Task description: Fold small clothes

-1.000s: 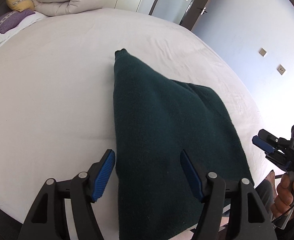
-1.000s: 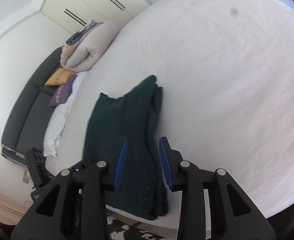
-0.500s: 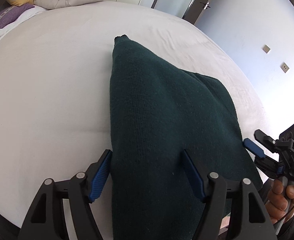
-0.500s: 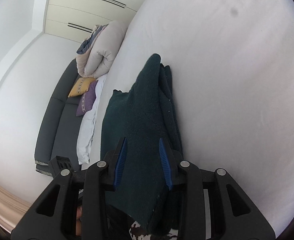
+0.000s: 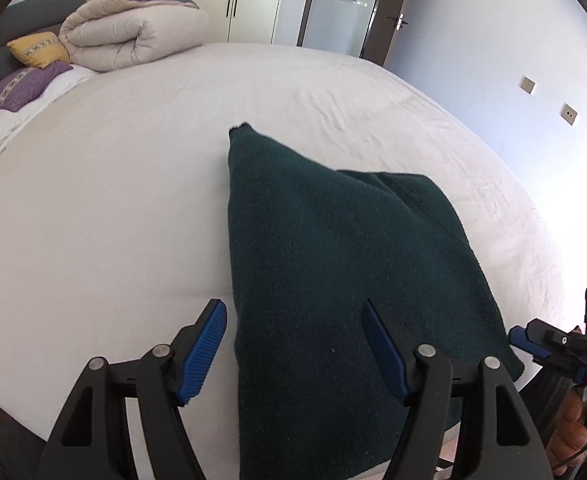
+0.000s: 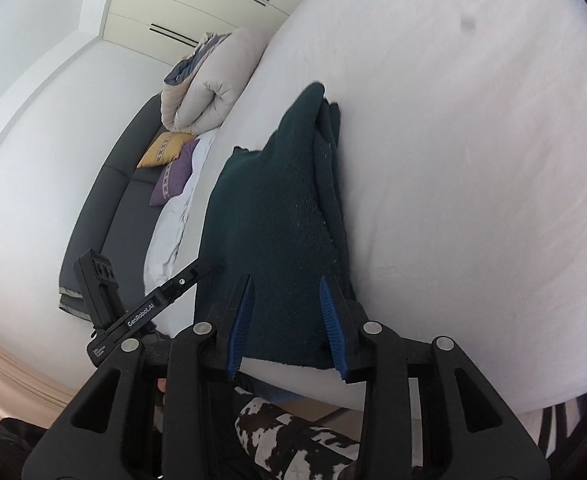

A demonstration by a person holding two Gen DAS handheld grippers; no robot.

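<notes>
— What do we have around us?
— A rolled duvet (image 5: 133,36) and two cushions (image 5: 33,68) at the far end of the bed (image 5: 113,200).
— And the sweater (image 5: 333,272)?
— On the bed's near edge, long axis running away from us, its narrow end farthest.
— Our jaws?
— Left gripper (image 5: 293,344) wide, right gripper (image 6: 287,320) open; both straddle the knit. The sweater's near hem is cut off.
</notes>
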